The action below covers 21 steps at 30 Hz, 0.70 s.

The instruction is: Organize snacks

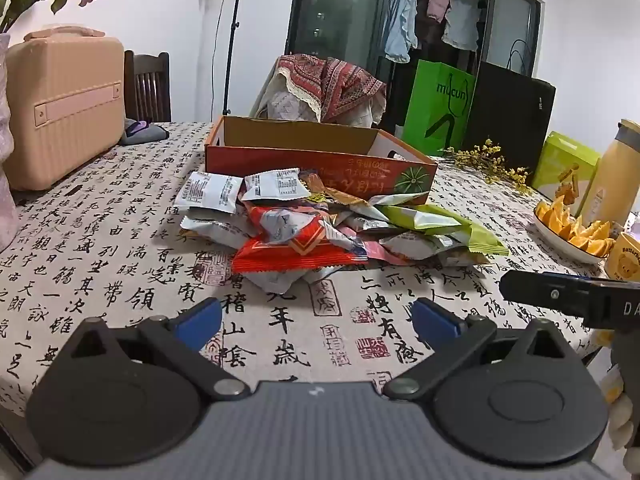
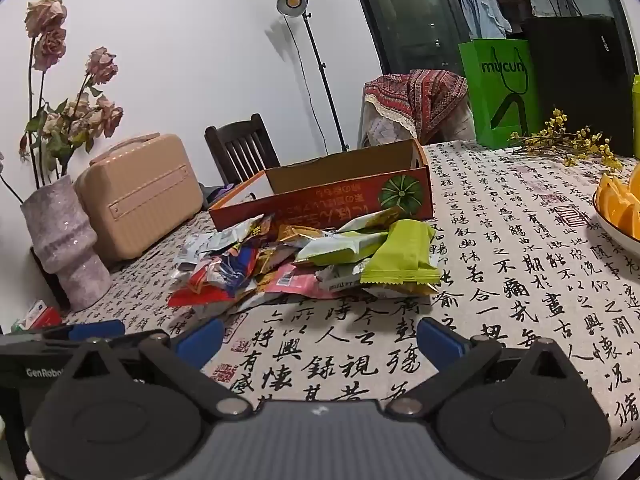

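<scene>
A pile of snack packets (image 1: 316,224) lies on the calligraphy tablecloth in front of an open orange cardboard box (image 1: 320,160). A red packet (image 1: 296,256) is at the front, white ones (image 1: 208,192) at the left, green ones (image 1: 440,224) at the right. The pile (image 2: 316,260) and box (image 2: 332,196) also show in the right wrist view, with a green packet (image 2: 404,256) nearest. My left gripper (image 1: 316,320) is open and empty, short of the pile. My right gripper (image 2: 320,340) is open and empty, also short of the pile; it shows in the left wrist view (image 1: 560,296).
A beige case (image 1: 64,112) and a vase (image 2: 68,244) stand at the left. A plate of orange slices (image 1: 572,228), a yellow bottle (image 1: 608,176) and a cup (image 1: 624,256) stand at the right. Yellow flowers (image 1: 488,160) and a green bag (image 1: 440,104) are behind.
</scene>
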### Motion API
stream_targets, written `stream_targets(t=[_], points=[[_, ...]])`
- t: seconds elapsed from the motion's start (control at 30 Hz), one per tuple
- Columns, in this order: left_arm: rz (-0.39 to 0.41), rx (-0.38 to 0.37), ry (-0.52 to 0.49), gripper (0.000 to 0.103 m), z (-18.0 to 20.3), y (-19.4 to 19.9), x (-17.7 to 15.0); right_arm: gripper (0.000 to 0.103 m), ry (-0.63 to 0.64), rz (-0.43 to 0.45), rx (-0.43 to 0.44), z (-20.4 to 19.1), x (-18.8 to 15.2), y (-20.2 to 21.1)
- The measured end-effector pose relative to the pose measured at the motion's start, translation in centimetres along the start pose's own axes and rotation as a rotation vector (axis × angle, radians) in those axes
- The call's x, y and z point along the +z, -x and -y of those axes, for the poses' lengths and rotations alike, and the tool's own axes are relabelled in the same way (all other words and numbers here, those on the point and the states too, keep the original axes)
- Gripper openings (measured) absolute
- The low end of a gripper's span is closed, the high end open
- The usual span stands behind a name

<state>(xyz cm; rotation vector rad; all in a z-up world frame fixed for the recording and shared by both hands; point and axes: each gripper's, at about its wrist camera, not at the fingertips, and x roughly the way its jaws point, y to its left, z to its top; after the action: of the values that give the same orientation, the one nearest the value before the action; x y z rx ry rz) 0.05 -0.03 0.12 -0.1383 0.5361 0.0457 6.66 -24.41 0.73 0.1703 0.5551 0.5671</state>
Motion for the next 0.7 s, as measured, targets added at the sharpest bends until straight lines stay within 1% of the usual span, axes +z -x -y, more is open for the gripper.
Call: stream_targets(t=[0.17, 0.2, 0.27, 0.3, 0.47, 0.7], points=[[0.027, 0.006, 0.011, 0.103, 0.19, -0.12, 0.20, 0.103, 0.009, 0.000, -0.017, -0.12, -0.01, -0.29], [0.033, 0.006, 0.016, 0.103, 0.18, -0.10, 0.22, 0.103, 0.013, 0.000, -0.018, -0.70, 0.24, -0.05], [0.047, 0.006, 0.026, 0.103, 0.11, 0.06, 0.28, 0.103, -0.002, 0.004, -0.004, -0.03, 0.13, 0.13], [0.018, -0.012, 0.010, 0.103, -0.22, 0.10, -0.18, 0.103, -0.002, 0.003, -0.004, -0.04, 0.20, 0.13], [0.029, -0.022, 0.010, 0.103, -0.33, 0.21, 0.01, 0.103, -0.004, 0.005, -0.003, 0.13, 0.22, 0.07], [0.032, -0.017, 0.004, 0.103, -0.02, 0.29, 0.00, 0.103, -0.005, 0.007, -0.009, 0.20, 0.22, 0.09]])
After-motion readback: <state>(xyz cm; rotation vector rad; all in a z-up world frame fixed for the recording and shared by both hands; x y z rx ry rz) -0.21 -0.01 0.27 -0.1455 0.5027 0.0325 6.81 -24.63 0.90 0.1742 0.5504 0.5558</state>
